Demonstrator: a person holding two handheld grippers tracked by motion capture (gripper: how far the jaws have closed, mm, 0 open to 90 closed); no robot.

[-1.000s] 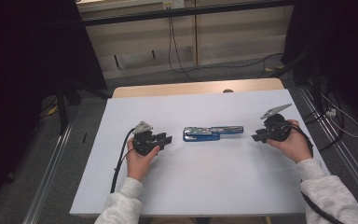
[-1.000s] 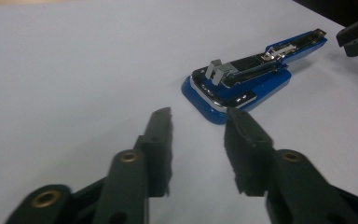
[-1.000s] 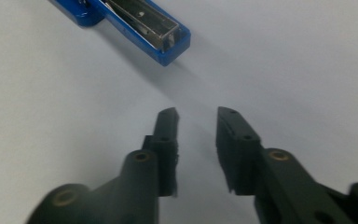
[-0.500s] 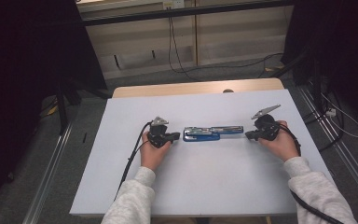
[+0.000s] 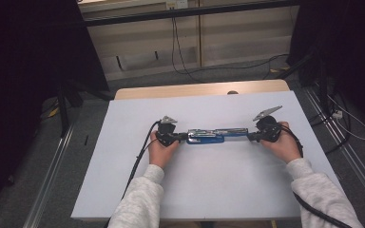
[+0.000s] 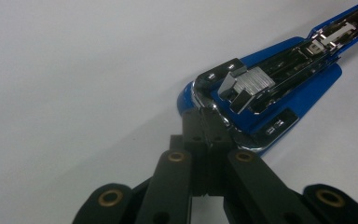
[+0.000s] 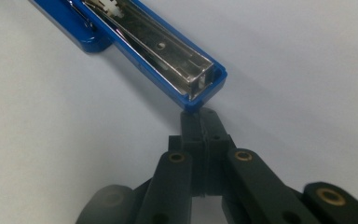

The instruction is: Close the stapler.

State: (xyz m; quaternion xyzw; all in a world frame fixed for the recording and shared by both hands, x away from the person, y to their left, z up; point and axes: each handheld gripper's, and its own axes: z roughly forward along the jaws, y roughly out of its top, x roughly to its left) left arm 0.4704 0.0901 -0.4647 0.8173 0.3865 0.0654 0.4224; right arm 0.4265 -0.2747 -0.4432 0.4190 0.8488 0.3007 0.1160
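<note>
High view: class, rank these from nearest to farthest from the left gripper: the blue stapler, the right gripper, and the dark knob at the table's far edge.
1. Blue stapler: lies opened out flat, its left end right at the left gripper.
2. Right gripper: at the stapler's other end, to the right.
3. Dark knob: at the far edge, on the wooden strip.

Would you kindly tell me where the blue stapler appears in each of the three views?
High view: the blue stapler lies opened flat at the table's middle, between the two tools.
Left gripper view: upper right, its rounded blue end just beyond the shut jaws.
Right gripper view: upper left to centre, its squared end at the shut jaws' tips.
Shared landmark: the white table.
</note>
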